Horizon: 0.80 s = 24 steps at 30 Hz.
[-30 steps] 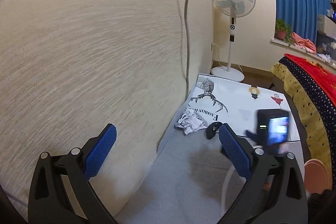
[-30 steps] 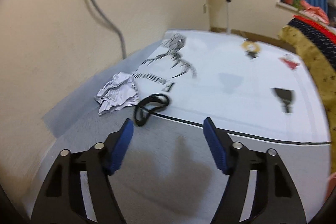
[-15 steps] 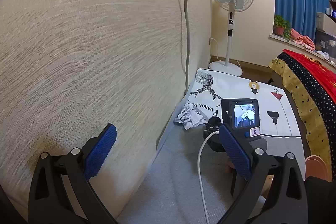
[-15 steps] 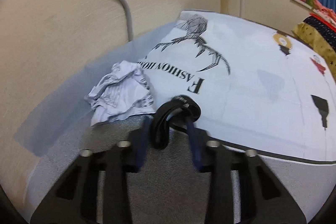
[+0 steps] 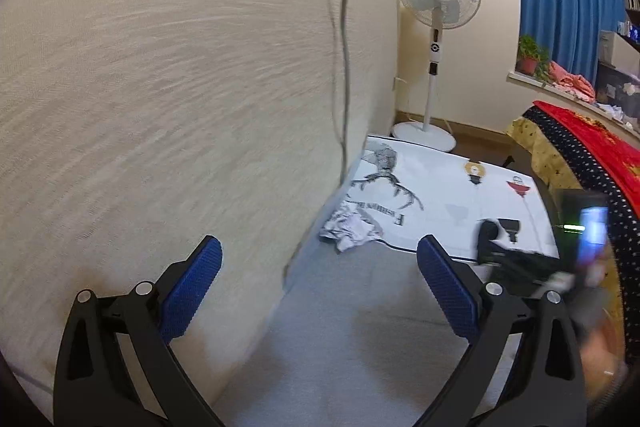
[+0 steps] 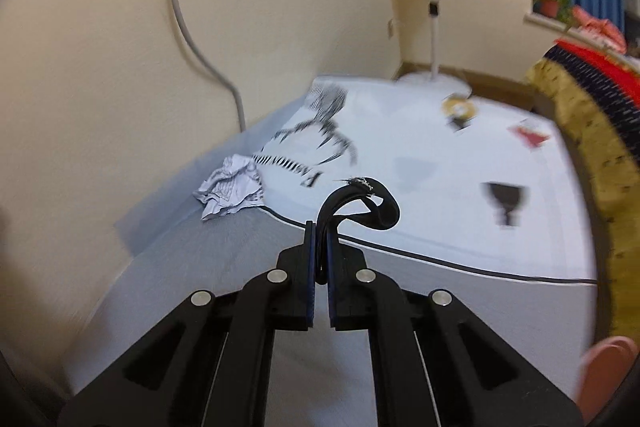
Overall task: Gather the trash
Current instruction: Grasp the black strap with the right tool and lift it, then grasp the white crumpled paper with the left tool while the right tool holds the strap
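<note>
Your right gripper [image 6: 319, 231] has just been closing and now pinches the black looped strap [image 6: 362, 205], lifted clear of the white printed mat [image 6: 420, 131]. The crumpled paper [image 6: 232, 187] lies on that mat's left edge.

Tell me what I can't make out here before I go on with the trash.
- Bin: in neither view, so the drop spot is unknown.
- Right gripper in the left view: motion blur; its grip unreadable there. The right view shows it shut on the black strap.
- Strap's held end: hidden between the pads.
- Crumpled paper: print too blurred to read.
- Pink object: cut off by the right view's edge.
</note>
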Each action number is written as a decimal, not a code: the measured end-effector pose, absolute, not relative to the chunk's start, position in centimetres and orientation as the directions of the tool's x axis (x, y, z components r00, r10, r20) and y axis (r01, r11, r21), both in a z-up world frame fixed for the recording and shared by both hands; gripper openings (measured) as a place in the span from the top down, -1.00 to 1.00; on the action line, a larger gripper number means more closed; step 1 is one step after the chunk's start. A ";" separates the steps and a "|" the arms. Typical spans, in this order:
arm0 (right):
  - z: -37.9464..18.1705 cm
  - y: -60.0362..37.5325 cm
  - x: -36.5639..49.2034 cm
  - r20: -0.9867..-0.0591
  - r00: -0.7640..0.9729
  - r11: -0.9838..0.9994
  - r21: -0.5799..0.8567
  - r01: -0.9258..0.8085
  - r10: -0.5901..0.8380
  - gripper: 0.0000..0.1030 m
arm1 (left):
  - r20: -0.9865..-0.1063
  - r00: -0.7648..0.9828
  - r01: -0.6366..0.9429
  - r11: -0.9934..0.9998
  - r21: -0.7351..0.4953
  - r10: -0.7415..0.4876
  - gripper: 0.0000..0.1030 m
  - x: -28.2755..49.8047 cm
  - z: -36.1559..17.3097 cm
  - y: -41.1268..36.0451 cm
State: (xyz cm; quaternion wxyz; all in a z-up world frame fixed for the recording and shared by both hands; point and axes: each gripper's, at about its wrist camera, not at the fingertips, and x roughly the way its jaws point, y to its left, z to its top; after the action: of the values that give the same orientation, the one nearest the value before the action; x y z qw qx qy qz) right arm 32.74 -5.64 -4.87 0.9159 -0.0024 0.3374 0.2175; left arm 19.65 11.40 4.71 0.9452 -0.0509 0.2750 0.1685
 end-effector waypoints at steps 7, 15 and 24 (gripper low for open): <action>0.8 -14.9 24.0 -0.616 0.720 0.933 0.071 -0.354 0.320 0.90 | -0.524 0.843 -0.199 0.975 -0.096 0.120 -0.84 21.2 5.8 6.6; 0.5 -23.4 20.6 -0.605 0.763 0.973 0.120 -0.197 0.229 0.89 | -0.522 0.849 -0.198 0.965 -0.171 0.082 -0.84 29.5 2.6 4.6; -0.4 -26.2 20.7 -0.613 0.769 0.983 0.092 -0.159 0.182 0.89 | -0.601 0.736 -0.393 0.920 -0.008 0.310 -0.84 37.0 -7.0 7.9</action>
State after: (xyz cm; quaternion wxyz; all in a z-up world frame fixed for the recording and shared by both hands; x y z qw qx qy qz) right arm 20.67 -26.18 -0.41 0.9403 0.0172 0.3277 0.0906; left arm 37.00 7.94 -6.97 0.9294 -0.0671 0.3099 0.1890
